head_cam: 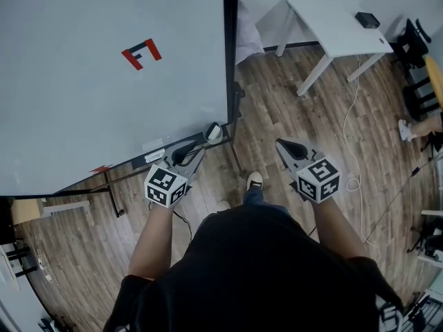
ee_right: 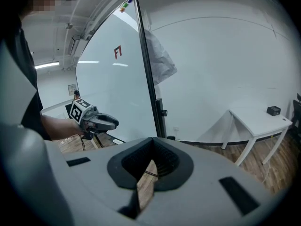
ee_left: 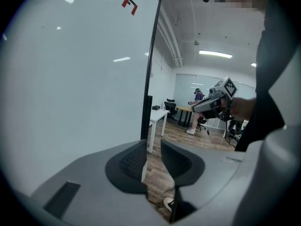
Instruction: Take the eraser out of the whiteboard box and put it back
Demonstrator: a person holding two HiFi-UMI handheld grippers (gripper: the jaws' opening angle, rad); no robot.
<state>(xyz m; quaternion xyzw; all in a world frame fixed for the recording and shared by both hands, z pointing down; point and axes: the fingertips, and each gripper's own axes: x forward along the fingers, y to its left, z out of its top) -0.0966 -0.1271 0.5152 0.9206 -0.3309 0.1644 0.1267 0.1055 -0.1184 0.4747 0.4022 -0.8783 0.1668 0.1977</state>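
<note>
The whiteboard (head_cam: pixel 104 81) fills the upper left of the head view, with a red magnet (head_cam: pixel 142 52) on it and a narrow tray (head_cam: pixel 131 163) along its lower edge. At the tray's right end sits a small white and dark thing (head_cam: pixel 213 133); whether it is the eraser or its box I cannot tell. My left gripper (head_cam: pixel 197 149) points at that end, a little short of it. Its jaws stand open (ee_left: pixel 153 142) with only floor showing between them. My right gripper (head_cam: pixel 285 144) hangs over the wooden floor to the right, shut and holding nothing (ee_right: pixel 151 160).
The whiteboard's black frame post (head_cam: pixel 231 54) and its foot (head_cam: pixel 237 161) stand between the grippers. A white table (head_cam: pixel 332 26) with a small black box (head_cam: pixel 367 19) is at the back right. A white cable (head_cam: pixel 353 178) lies on the floor. Chairs and another person's foot (head_cam: pixel 408 128) are far right.
</note>
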